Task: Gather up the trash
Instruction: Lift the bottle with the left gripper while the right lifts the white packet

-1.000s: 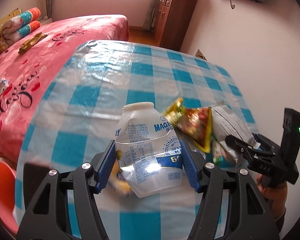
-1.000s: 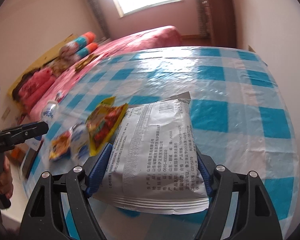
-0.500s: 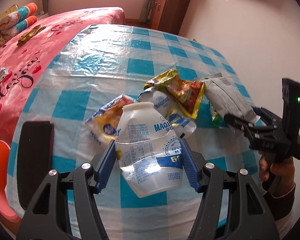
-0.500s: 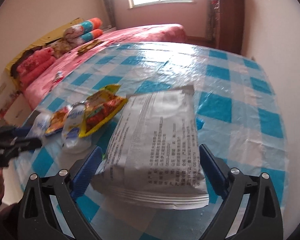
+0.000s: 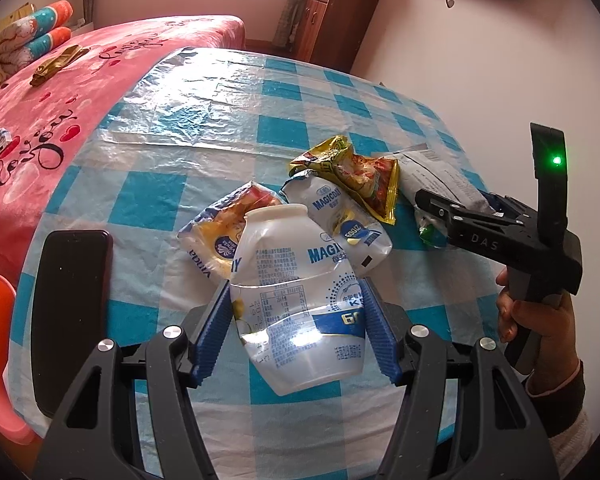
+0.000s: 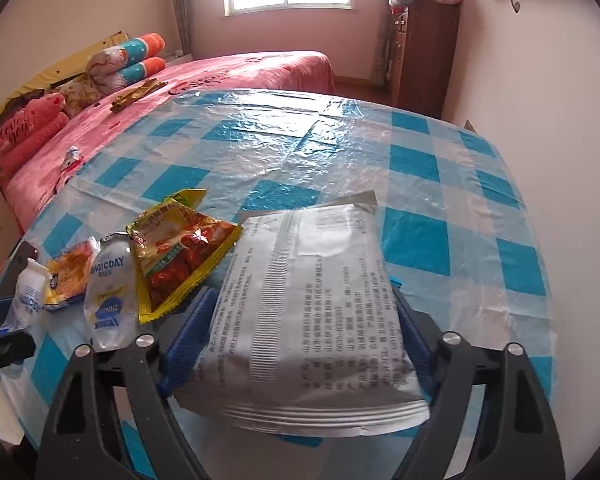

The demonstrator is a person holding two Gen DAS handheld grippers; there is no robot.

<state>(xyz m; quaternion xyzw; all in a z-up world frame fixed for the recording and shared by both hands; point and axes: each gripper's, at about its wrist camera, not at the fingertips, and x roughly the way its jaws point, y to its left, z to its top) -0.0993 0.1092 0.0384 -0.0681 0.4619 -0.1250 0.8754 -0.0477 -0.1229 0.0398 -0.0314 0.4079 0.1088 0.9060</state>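
- Left gripper (image 5: 298, 330): blue pads pinching a crumpled clear plastic bottle (image 5: 296, 292) at mid-body. Bottle's long axis runs away from the camera along the fingers, white cap end forward and tilted slightly left, base toward the camera.
- Right gripper (image 6: 300, 326): jaws closing with a silver foil pouch (image 6: 308, 300) between them; both blue pads meet the pouch's side edges. Pouch long axis runs along the fingers, torn top edge pointing away, crimped bottom seam nearest the camera.
- Trash cluster on the blue-checked tablecloth (image 5: 204, 120), just ahead of the bottle: yellow tissue pack (image 5: 216, 236), a second flattened white bottle (image 5: 340, 220), red-and-yellow snack wrapper (image 5: 364, 180) overlapping it.
- Black phone (image 5: 72, 316) lies left of the left gripper, near the table's edge.
- Far half of the cloth is bare; pink bed (image 5: 60, 92) borders the table's left side, wall close on the right.
- Left view: person's hand (image 5: 536, 312) grips the right tool's handle.
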